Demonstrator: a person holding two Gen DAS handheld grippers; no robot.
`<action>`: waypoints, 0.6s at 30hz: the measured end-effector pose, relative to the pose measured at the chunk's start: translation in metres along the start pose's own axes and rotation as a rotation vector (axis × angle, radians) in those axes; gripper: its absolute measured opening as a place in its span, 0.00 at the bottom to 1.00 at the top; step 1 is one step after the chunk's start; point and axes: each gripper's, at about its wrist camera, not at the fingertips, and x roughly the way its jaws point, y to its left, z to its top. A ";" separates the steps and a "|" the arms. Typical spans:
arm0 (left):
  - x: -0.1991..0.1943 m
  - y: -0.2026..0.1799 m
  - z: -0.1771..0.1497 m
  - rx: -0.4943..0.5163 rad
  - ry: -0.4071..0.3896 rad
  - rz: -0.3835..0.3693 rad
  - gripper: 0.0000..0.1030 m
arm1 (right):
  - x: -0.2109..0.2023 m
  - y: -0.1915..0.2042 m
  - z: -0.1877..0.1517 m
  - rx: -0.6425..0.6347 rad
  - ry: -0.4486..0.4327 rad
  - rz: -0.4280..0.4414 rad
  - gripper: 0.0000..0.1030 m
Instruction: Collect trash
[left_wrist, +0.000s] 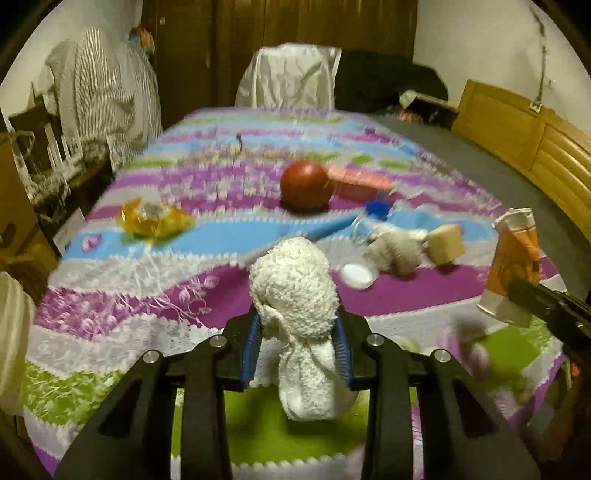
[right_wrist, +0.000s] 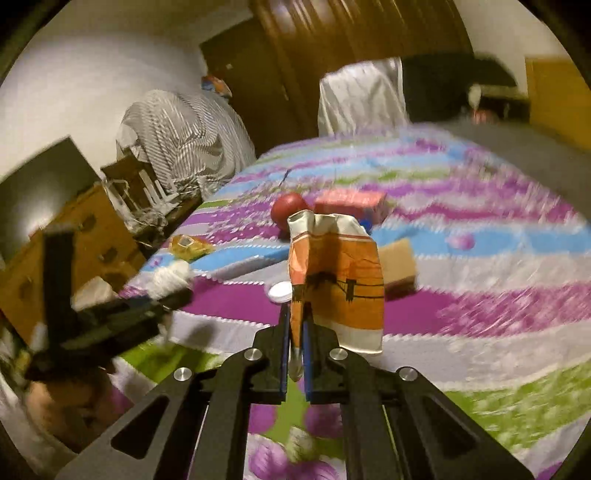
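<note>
— What was held by the left gripper (left_wrist: 300, 352)?

— A white wad of fluffy cloth or paper (left_wrist: 295, 295) was clamped between its blue-padded fingers (left_wrist: 250, 354), which were drawn in narrow around it; the wad was lifted clear of the bed's striped cover (left_wrist: 110, 325).

— And the right gripper (right_wrist: 296, 356)?

— A crushed orange-and-white paper cup (right_wrist: 338, 280) was pinched by one flattened edge between fingers nearly pressed together. Whether anything was inside the cup could not be told.

— What was left on the bed?

— A red ball (left_wrist: 306, 186) was seen near the middle, with a pink carton (left_wrist: 358, 182) touching it on the right. A yellow wrapper (left_wrist: 153, 218) was lying well apart to the left. Nearer, a white round lid (left_wrist: 356, 276), a grey crumpled wad (left_wrist: 395, 249), a tan block (left_wrist: 445, 243) and a clear bottle with a blue cap (left_wrist: 375, 214) were clustered together; the bottle's contents could not be made out.

— Any container for the trash?

— A white plastic bag (left_wrist: 291, 75) was seen standing beyond the far end of the bed; its inside was hidden.
</note>
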 end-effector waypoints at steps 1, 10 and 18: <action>-0.007 -0.004 0.001 0.007 -0.021 -0.001 0.31 | -0.008 0.002 0.000 -0.018 -0.018 -0.010 0.07; -0.079 -0.052 0.009 0.071 -0.241 -0.007 0.31 | -0.082 0.028 0.006 -0.164 -0.195 -0.129 0.07; -0.109 -0.070 0.005 0.091 -0.328 -0.006 0.32 | -0.126 0.036 0.011 -0.181 -0.283 -0.174 0.07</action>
